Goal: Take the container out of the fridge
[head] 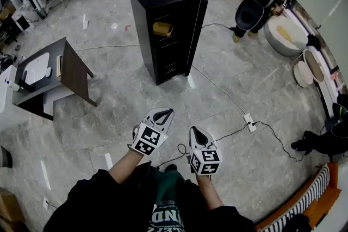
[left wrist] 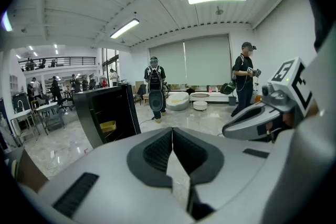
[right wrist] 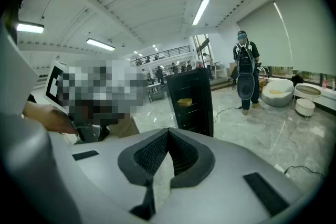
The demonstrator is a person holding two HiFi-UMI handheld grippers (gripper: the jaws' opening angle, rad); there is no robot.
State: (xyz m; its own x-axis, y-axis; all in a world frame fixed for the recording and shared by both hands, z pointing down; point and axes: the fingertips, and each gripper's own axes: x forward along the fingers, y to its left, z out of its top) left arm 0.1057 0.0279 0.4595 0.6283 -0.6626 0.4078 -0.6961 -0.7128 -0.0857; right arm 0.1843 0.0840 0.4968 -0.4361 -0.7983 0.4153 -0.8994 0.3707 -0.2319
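Jaws of left hand-held gripper [head: 169,112] and right hand-held gripper [head: 195,130] are together, empty.

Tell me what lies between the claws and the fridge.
In the head view, only bare floor lies between the left claw, the right claw and the fridge; a cable trails from the fridge toward the right.

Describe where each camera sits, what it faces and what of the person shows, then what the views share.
Head view: on the head, facing down at floor and fridge; forearms, left gripper, right gripper show.
Left gripper view: on that gripper, facing the fridge along shut jaws; right gripper beside.
Right gripper view: likewise, along its shut jaws; left hand shows.
Shared: yellow container inside the fridge.
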